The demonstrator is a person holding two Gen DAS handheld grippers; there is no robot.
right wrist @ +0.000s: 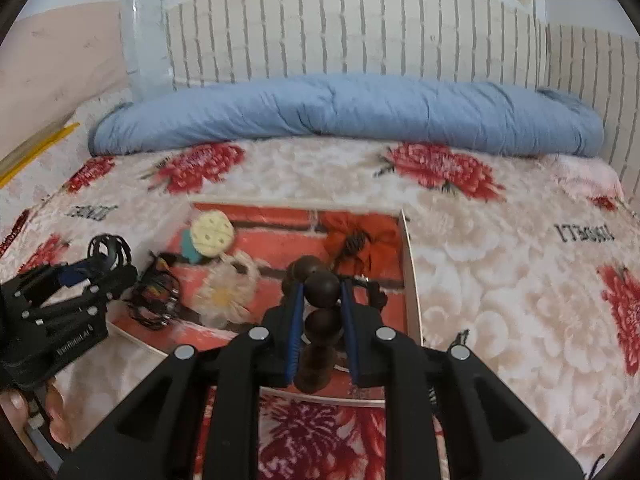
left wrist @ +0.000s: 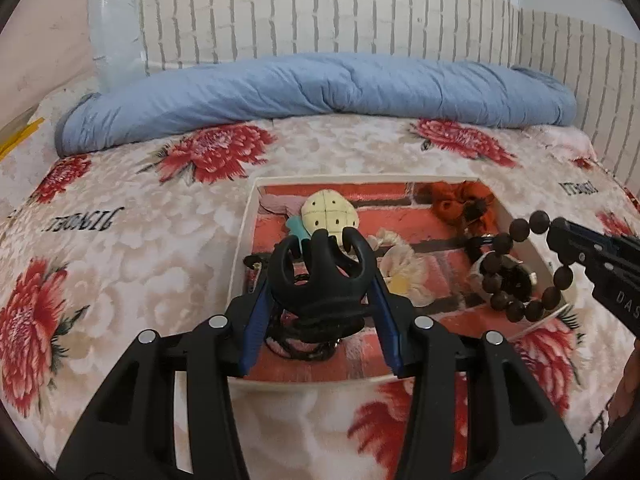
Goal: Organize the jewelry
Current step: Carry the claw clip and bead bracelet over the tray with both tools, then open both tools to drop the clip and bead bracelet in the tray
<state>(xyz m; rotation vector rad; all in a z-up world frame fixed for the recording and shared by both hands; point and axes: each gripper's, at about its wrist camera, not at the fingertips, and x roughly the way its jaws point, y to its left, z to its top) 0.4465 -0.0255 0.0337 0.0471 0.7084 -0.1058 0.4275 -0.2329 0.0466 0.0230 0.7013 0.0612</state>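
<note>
Above the tray (left wrist: 240, 264), left tool (left wrist: 320, 276) clamps a claw clip (left wrist: 316, 276); right tool (right wrist: 322, 292) pinches beads (right wrist: 322, 289).

This is a bedroom in a home. A soft bed cover (left wrist: 120, 240) with big red flowers is spread over a bed, and a rolled blue blanket (left wrist: 320, 92) lies along the far edge of the bed, right by a wall (left wrist: 320, 12) with a pale brick pattern. In the middle of the bed sits a shallow box (left wrist: 240, 256) with hair things and a watch inside, the small things people keep at home.
</note>
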